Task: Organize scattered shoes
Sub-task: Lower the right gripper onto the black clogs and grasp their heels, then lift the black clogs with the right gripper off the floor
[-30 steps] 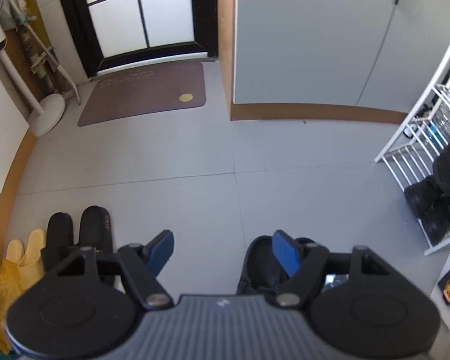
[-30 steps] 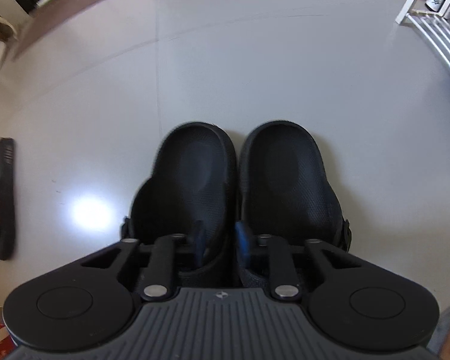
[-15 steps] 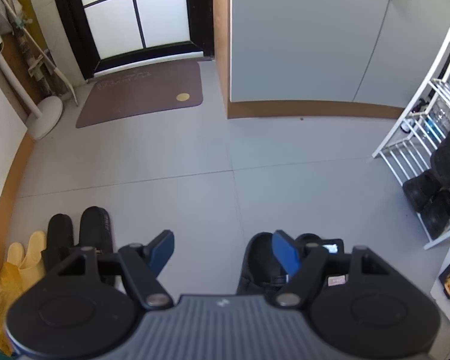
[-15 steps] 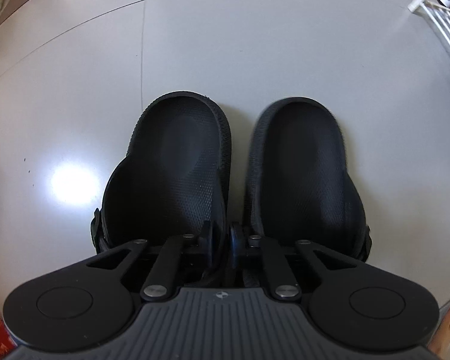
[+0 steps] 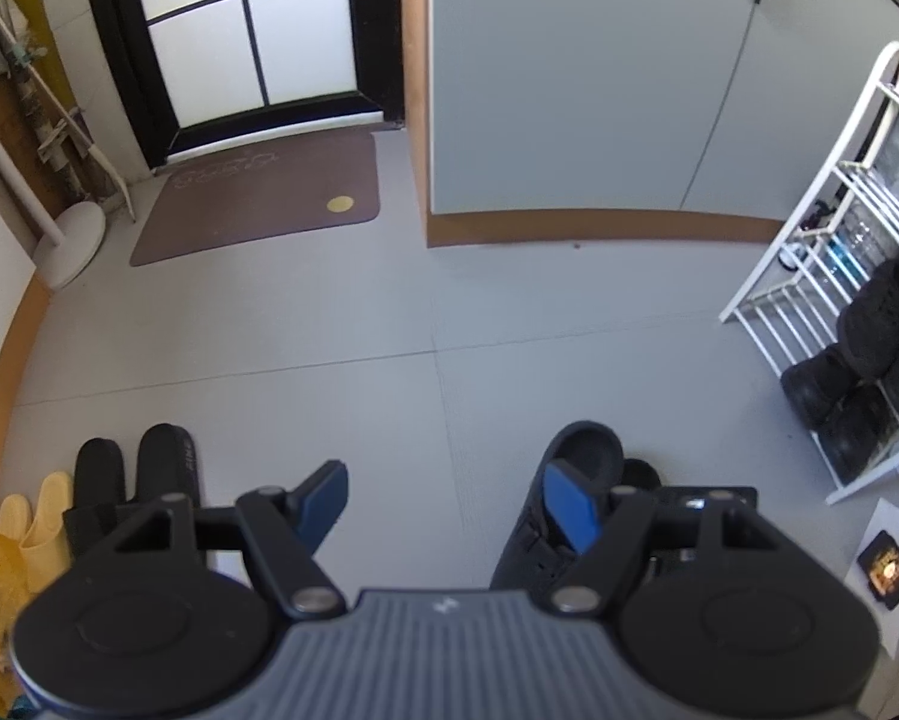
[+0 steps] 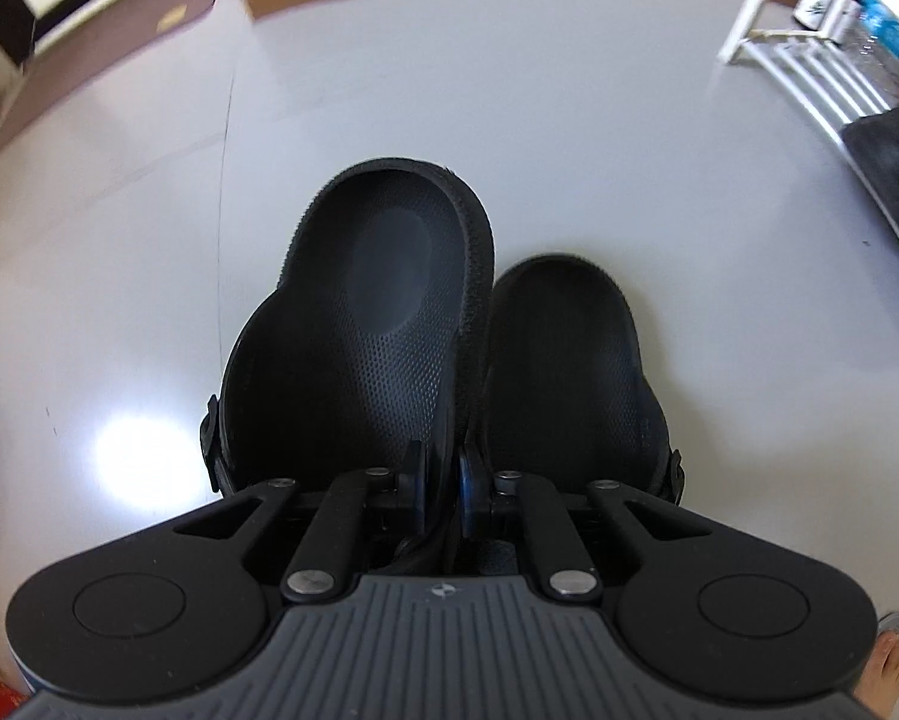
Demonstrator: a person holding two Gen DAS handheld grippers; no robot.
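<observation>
A pair of black clogs fills the right wrist view: the left clog (image 6: 383, 312) is raised and tilted, and the right clog (image 6: 563, 360) sits lower against it. My right gripper (image 6: 449, 480) is shut on their touching inner rims at the heel end. The left wrist view shows the same clogs (image 5: 581, 456) at lower right, partly hidden behind a fingertip (image 5: 563, 498). My left gripper (image 5: 443, 486) is open over bare grey floor with nothing between its blue pads. Black slides (image 5: 161, 462) and yellow slippers (image 5: 29, 510) lie side by side at lower left.
A white wire shoe rack (image 5: 809, 276) stands at the right with black shoes (image 5: 869, 330) on its low shelves. A brown doormat (image 5: 257, 198) lies before the door, with a fan base (image 5: 68, 240) at the left. A bare foot (image 6: 887, 672) shows at bottom right.
My right gripper closed fully on the clogs' inner rims and carried them across the floor toward the rack, the left clog now tilted above the right. The left gripper stayed open and shifted slightly.
</observation>
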